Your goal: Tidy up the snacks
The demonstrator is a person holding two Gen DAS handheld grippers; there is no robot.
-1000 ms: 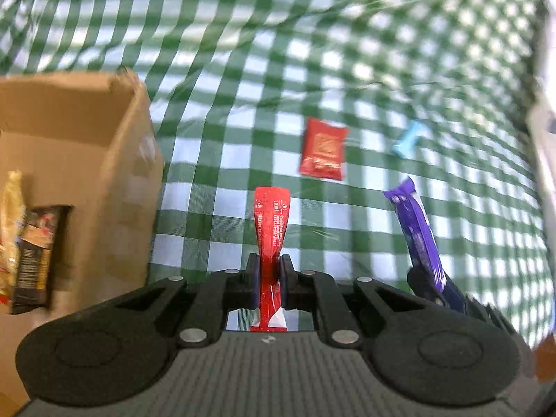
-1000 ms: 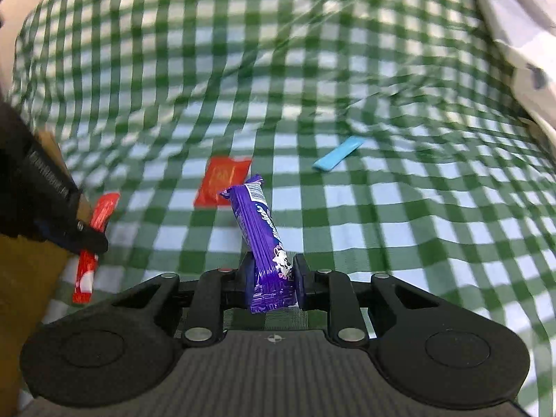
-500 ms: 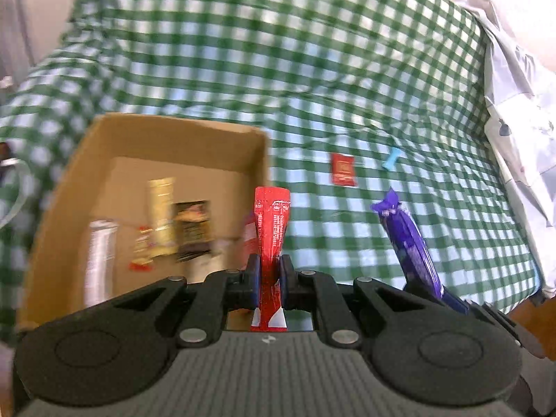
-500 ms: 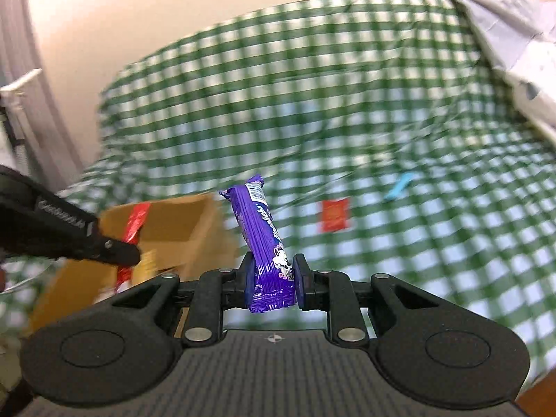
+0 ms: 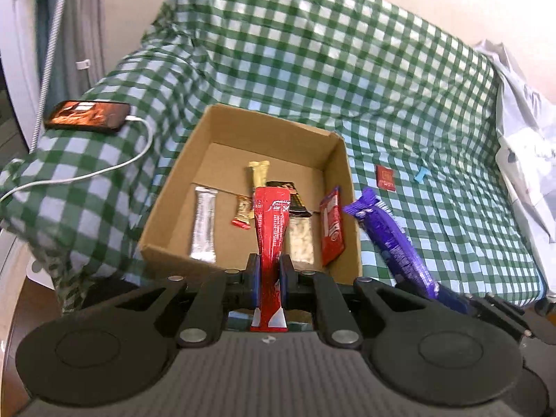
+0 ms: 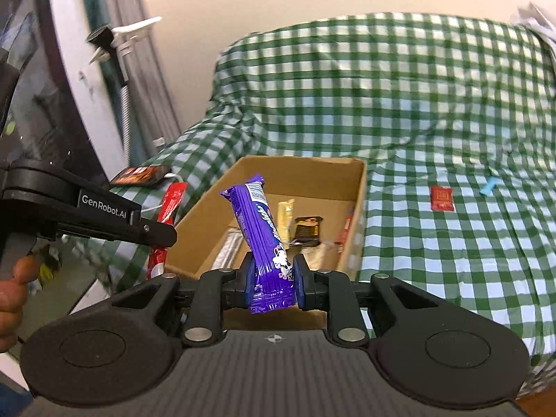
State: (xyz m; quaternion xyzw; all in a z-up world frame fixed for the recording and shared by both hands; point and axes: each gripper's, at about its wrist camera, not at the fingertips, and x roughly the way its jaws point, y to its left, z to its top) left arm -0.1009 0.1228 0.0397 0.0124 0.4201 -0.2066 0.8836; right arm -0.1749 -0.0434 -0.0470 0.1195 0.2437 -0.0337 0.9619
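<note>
With the left gripper (image 5: 267,271) clamping the red stick (image 5: 271,229) and the right gripper (image 6: 272,279) clamping the purple bar (image 6: 259,224), each should be lowered over the cardboard box (image 5: 342,173) at frame centre before release.

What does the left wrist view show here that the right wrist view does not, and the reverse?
Only the left wrist view shows the silver bar lying fully visible on the box floor and the phone's white cable trailing over the cloth. Only the right wrist view shows the person's hand on the left tongs and the purple bar's printed face. Both show the cardboard box, the red stick, the small red packet and the blue wrapper on the checked cloth.
</note>
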